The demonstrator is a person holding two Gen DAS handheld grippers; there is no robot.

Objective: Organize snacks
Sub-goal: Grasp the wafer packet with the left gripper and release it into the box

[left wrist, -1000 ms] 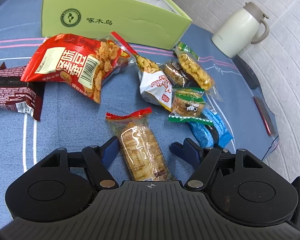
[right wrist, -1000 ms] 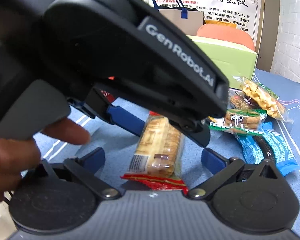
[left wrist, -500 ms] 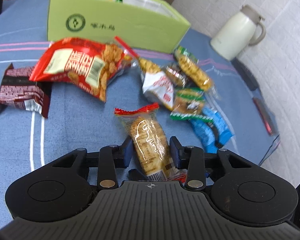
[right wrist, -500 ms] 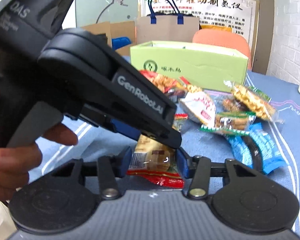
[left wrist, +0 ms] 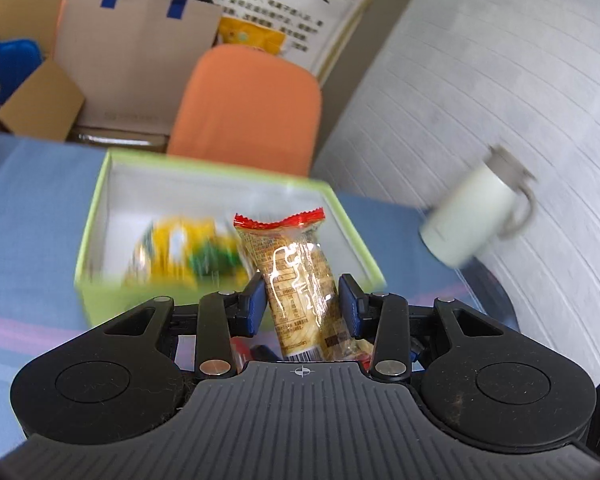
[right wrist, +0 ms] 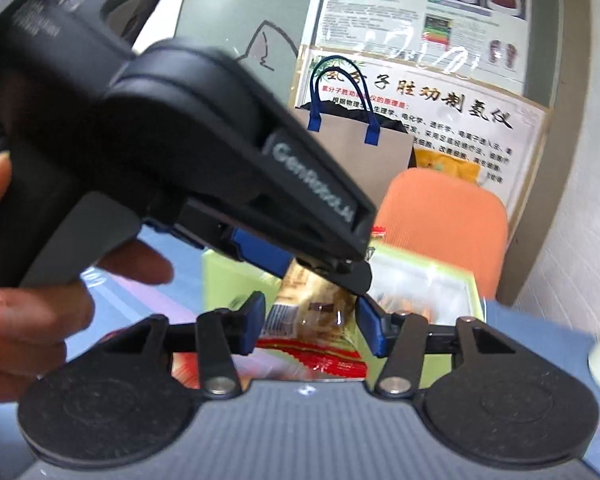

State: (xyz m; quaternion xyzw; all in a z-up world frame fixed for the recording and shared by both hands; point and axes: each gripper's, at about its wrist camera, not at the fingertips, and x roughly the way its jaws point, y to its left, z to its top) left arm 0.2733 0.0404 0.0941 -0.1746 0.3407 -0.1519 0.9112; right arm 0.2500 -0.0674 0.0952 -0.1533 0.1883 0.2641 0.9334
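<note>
Left wrist view: your left gripper point(left wrist: 301, 300) clamps the biscuit packet point(left wrist: 300, 280) | packet held above the green box's point(left wrist: 96, 216) near edge | right wrist view: your right gripper's point(right wrist: 311, 321) jaws are opening, packet's point(right wrist: 312, 312) other end between them | yellow snack point(left wrist: 180, 252) lies inside the box.

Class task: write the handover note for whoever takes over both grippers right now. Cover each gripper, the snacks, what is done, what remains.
Left gripper: shut on the biscuit packet, lifted in front of the green box.
Right gripper: jaws opening, the same packet's other end still between them.
Done: at least one yellow-green snack lies in the box.
Left: drop this packet in. Other snacks are out of view now.
</note>
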